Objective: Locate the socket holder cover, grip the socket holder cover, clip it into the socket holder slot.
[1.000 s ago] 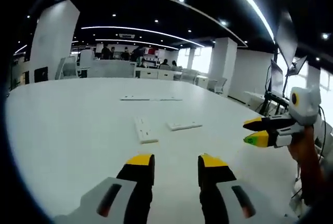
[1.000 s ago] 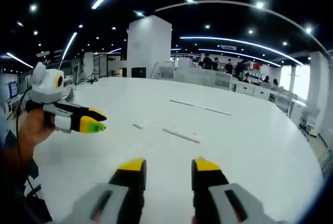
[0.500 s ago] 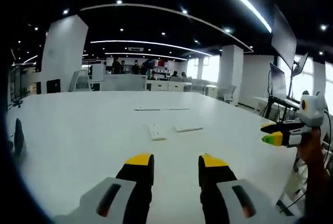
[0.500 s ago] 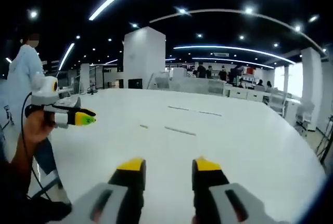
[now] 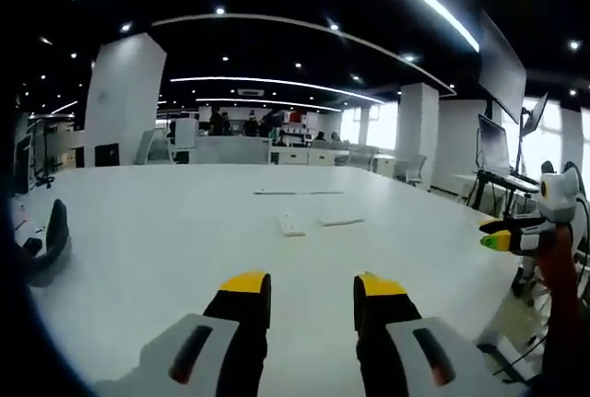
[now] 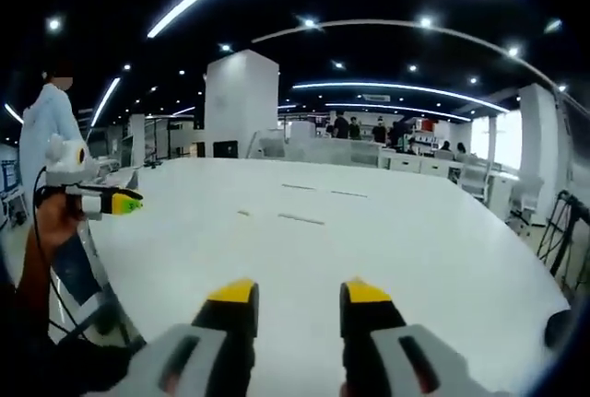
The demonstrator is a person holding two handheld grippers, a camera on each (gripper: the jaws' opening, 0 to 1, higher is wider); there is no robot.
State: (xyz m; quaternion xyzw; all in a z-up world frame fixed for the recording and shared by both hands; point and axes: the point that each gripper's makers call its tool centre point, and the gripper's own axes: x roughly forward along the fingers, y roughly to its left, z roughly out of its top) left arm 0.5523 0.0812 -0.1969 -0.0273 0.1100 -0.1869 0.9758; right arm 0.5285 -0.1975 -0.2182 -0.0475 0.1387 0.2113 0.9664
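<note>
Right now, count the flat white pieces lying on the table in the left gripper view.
4: a socket holder near centre, a cover piece just right of it, and two thin strips end to end farther back. All are far off; smaller parts may go unseen.

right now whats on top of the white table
On the white table: two small white socket parts side by side, and thin white strips farther back. Both grippers are off it, holding nothing. The parts' details are too small to tell.

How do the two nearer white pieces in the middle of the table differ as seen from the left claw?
The left piece lies pointing away from the camera; the right piece lies crosswise. The left piece looks thicker, with a raised end, while the right piece looks flat and thin. Both are white, apart from each other, and untouched on the table.
</note>
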